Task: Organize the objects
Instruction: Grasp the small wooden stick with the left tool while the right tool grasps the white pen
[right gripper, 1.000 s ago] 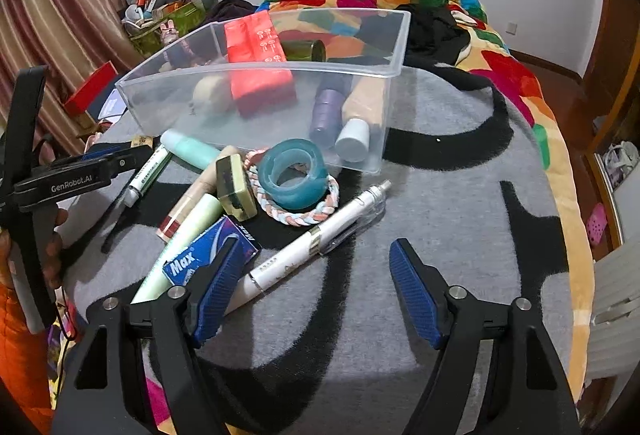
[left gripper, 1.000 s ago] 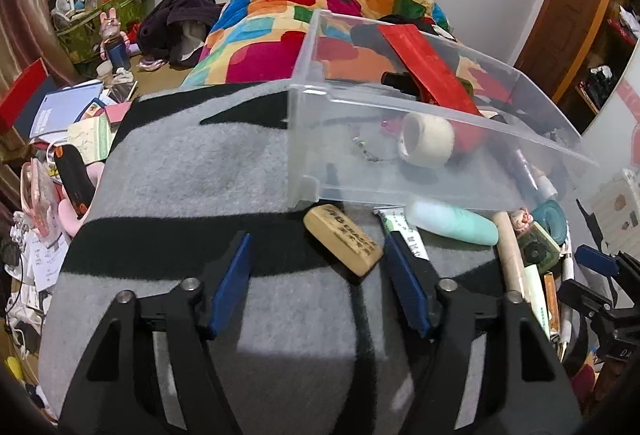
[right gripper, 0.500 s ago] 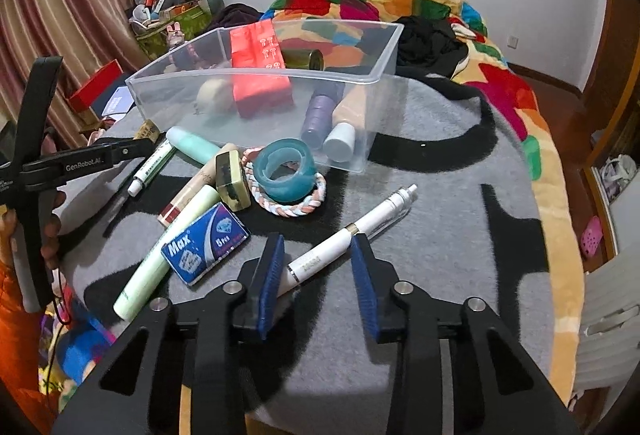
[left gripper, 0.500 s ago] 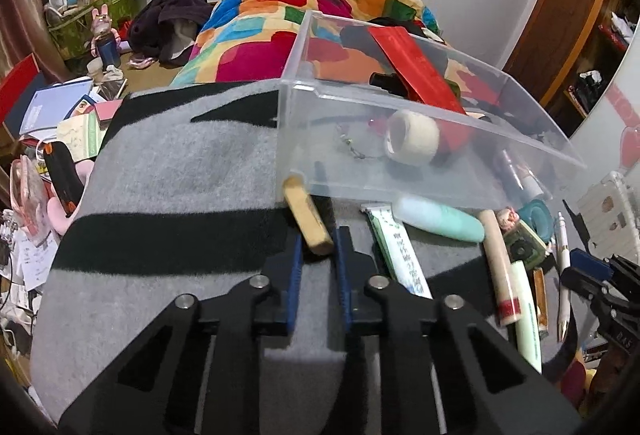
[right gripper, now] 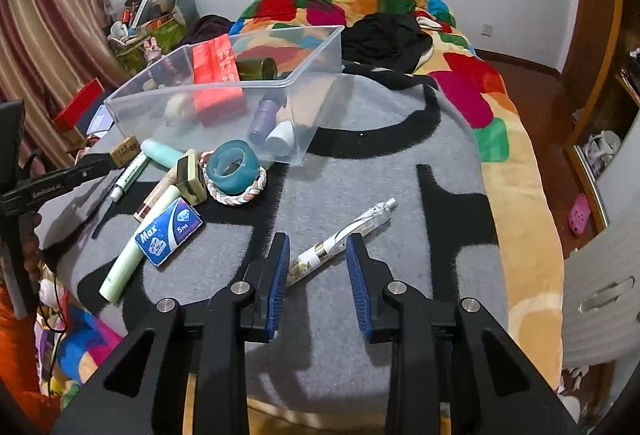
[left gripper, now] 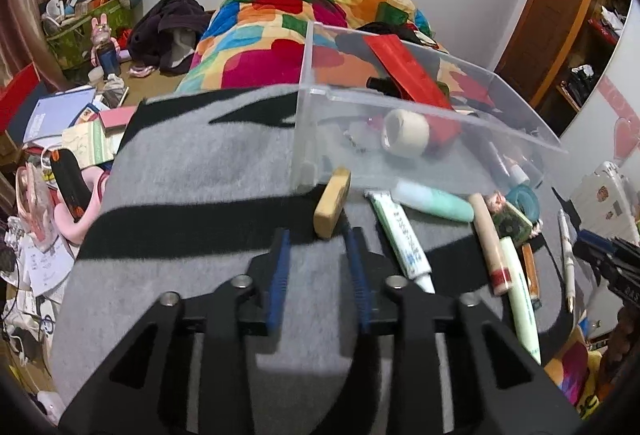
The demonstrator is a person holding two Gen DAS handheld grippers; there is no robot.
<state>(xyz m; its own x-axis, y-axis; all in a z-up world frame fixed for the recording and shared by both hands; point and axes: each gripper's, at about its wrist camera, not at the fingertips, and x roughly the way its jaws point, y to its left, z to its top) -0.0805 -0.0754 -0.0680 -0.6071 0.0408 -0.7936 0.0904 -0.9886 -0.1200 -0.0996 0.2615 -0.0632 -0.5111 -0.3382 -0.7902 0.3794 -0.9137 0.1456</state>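
Observation:
A tan eraser (left gripper: 332,203) stands on edge on the grey blanket, just in front of the clear plastic bin (left gripper: 440,111). My left gripper (left gripper: 316,235) sits right behind it. Its jaws are opening and the eraser is at the right fingertip, ahead of the pads and not pressed. In the right wrist view the white pen (right gripper: 352,231) lies slantwise between the blue pads of my right gripper (right gripper: 318,239). Its rear end is against the left pad and its barrel against the right fingertip. Those jaws are opening slightly.
Loose items lie in front of the bin: a white-green tube (left gripper: 400,235), a mint bottle (left gripper: 432,201), a teal tape ring (right gripper: 234,167) and a blue "Max" box (right gripper: 168,231). The bin holds a red pack (left gripper: 404,71), a tape roll and bottles. Floor clutter lies left.
The left jaws closed on the flat eraser, tipped it onto its edge, then parted again. The right jaws narrowed around the pen, which has shifted along with them.

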